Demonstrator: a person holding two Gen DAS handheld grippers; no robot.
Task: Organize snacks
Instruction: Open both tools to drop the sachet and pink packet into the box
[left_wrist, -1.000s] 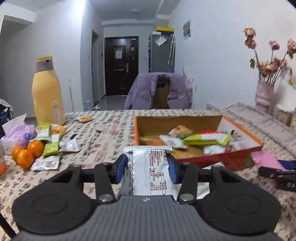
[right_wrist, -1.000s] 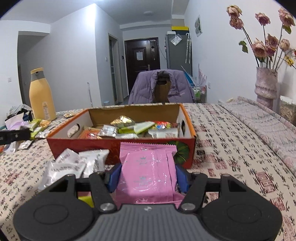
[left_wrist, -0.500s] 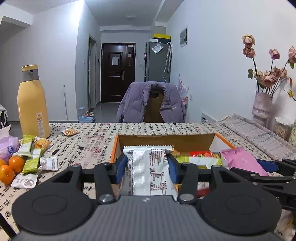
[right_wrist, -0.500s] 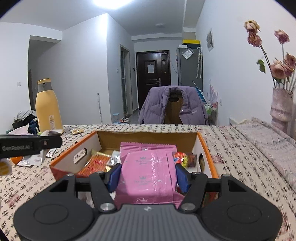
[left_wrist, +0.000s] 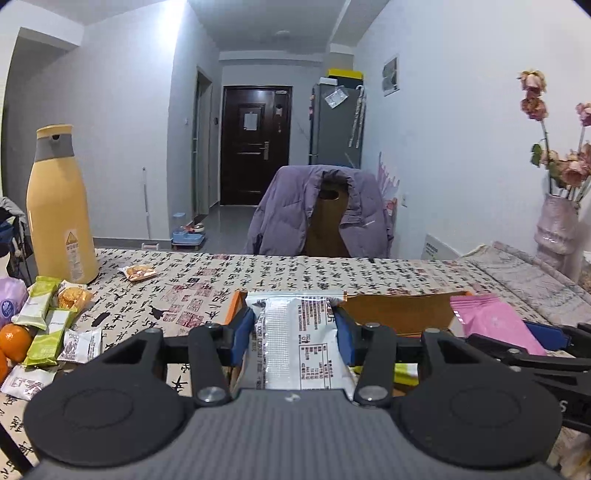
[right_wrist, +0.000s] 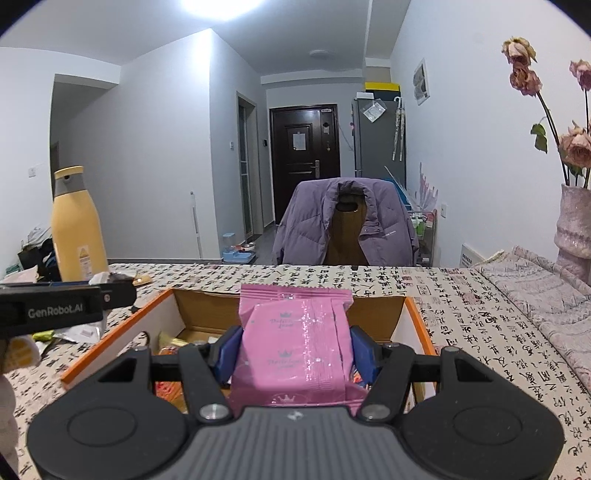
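- My left gripper (left_wrist: 294, 334) is pinching a silver snack packet (left_wrist: 295, 343) upright between its blue pads (left_wrist: 242, 338), holding it over the near left end of the orange-rimmed cardboard box (right_wrist: 419, 325).
- My right gripper (right_wrist: 295, 349) is squeezing a pink snack packet (right_wrist: 295, 343) the same way, hanging it above the middle of that box, where more wrapped snacks are lying inside.
- Off to my left, green bars (left_wrist: 40, 306), small white packets (left_wrist: 79, 343) and oranges (left_wrist: 14, 341) are sitting loose on the calligraphy-print tablecloth (left_wrist: 207, 280).
- A tall yellow bottle (left_wrist: 59, 206) is standing behind them.
- A purple jacket (right_wrist: 345, 221) is draping over the chair beyond the table.
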